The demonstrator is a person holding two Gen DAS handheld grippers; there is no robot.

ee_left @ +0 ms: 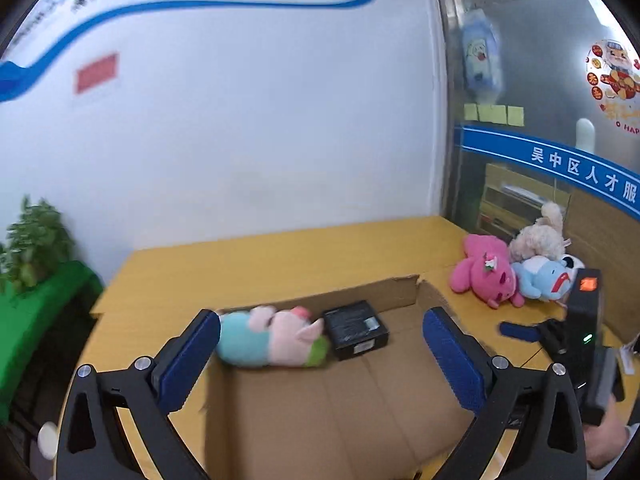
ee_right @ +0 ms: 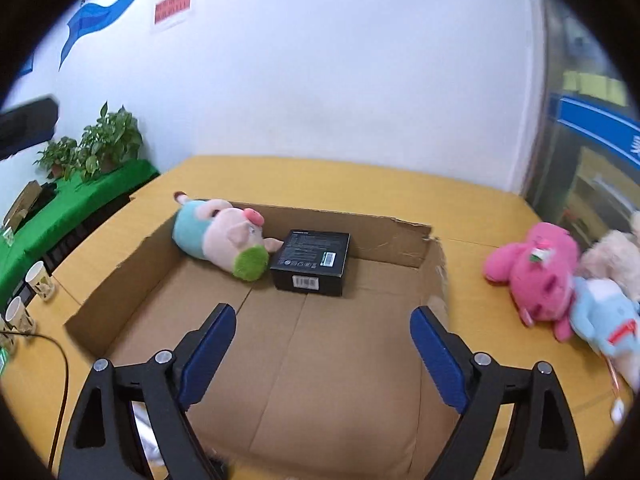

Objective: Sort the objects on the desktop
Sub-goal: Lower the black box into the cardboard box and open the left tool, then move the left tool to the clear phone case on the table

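An open cardboard box lies on the yellow table. Inside it at the far side lie a pig plush in a teal shirt and a black box, side by side. A pink plush, a light blue plush and a cream plush lie in a heap on the table right of the box. My left gripper is open and empty above the box. My right gripper is open and empty above the box floor; it also shows in the left wrist view.
Two paper cups and a black cable are at the table's left edge. Potted plants stand on a green-covered surface at the left. A white wall is behind the table, a glass partition at the right.
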